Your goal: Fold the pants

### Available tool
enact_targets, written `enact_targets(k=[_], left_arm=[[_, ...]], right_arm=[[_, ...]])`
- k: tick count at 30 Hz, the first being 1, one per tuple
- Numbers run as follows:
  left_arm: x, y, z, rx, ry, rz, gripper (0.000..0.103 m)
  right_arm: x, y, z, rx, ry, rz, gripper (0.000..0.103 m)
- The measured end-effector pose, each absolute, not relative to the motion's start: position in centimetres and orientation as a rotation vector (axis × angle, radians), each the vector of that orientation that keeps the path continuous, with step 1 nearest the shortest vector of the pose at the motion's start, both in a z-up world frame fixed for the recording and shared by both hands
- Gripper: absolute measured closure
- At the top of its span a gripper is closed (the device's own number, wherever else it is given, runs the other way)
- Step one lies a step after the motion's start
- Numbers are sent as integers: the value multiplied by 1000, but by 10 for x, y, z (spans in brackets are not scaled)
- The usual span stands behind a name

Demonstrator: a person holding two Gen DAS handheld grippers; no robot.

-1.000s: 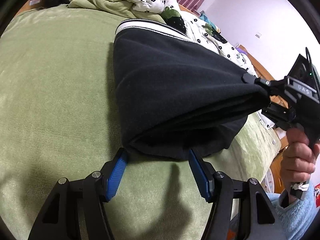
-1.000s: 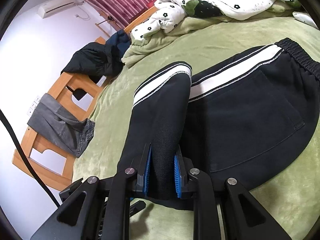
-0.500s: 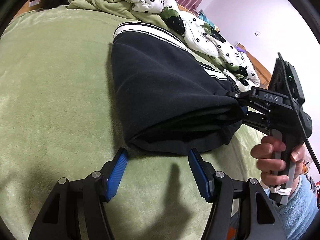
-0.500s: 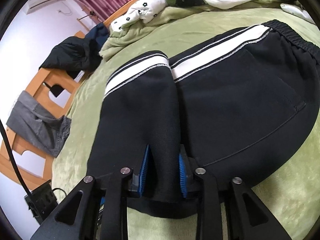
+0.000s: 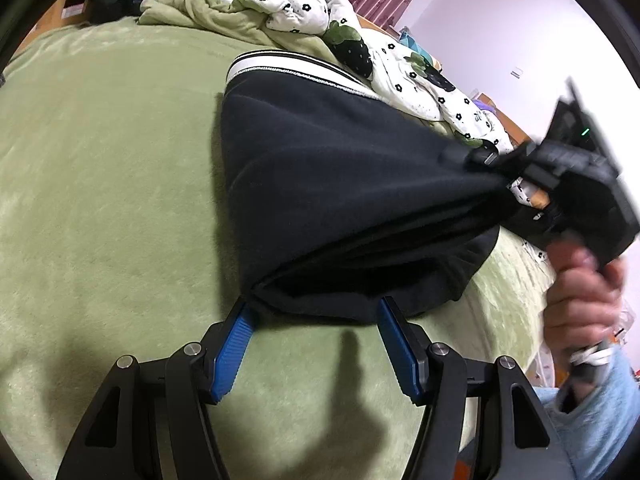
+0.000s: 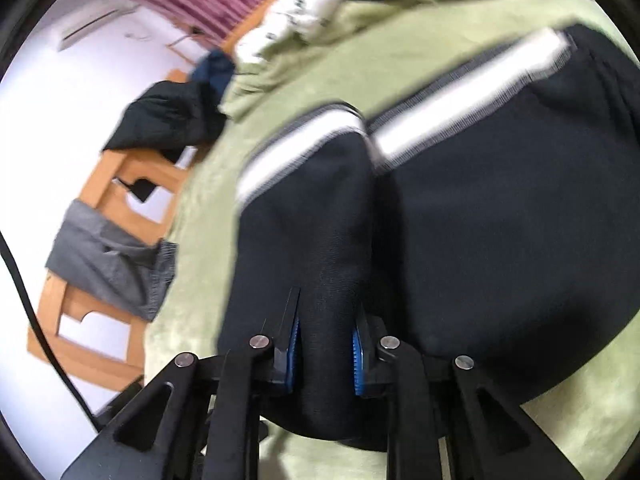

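Black pants (image 5: 340, 184) with a white side stripe lie folded on the green bed. My left gripper (image 5: 316, 312) stands open at the near folded edge, its blue pads (image 5: 232, 344) on either side of the cloth and not pressing it. My right gripper (image 6: 326, 320) pinches a bunched fold of the pants (image 6: 320, 248), its jaws closing on the black fabric between its pads. In the left wrist view the right gripper (image 5: 476, 158) holds that fold raised at the right, pulling the cloth taut. The right wrist view is blurred.
A green blanket (image 5: 100, 160) covers the bed. A flowered quilt (image 5: 304, 12) is heaped at the far side. Left of the bed a wooden frame (image 6: 120, 184) carries a grey garment (image 6: 108, 264) and dark clothes (image 6: 168, 120). A hand (image 5: 576, 292) holds the right gripper.
The right gripper, with the fold in it, dipped toward the bed and has swung back up to the right. The left gripper has kept still.
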State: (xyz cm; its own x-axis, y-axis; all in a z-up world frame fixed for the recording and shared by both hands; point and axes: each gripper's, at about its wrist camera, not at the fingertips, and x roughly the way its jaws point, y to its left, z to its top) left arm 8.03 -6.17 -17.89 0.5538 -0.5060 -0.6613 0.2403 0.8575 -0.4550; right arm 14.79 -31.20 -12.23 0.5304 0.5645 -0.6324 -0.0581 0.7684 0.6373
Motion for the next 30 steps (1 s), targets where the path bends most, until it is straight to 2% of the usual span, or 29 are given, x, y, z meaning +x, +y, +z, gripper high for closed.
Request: enact_targets(k=[7, 30], left_arm=[[82, -90, -183, -317, 857, -384, 42], [73, -146, -181, -163, 836, -252, 42]], right_arm=[[154, -314, -74, 483, 885, 480, 84], [170, -430, -56, 416, 750, 396, 86]])
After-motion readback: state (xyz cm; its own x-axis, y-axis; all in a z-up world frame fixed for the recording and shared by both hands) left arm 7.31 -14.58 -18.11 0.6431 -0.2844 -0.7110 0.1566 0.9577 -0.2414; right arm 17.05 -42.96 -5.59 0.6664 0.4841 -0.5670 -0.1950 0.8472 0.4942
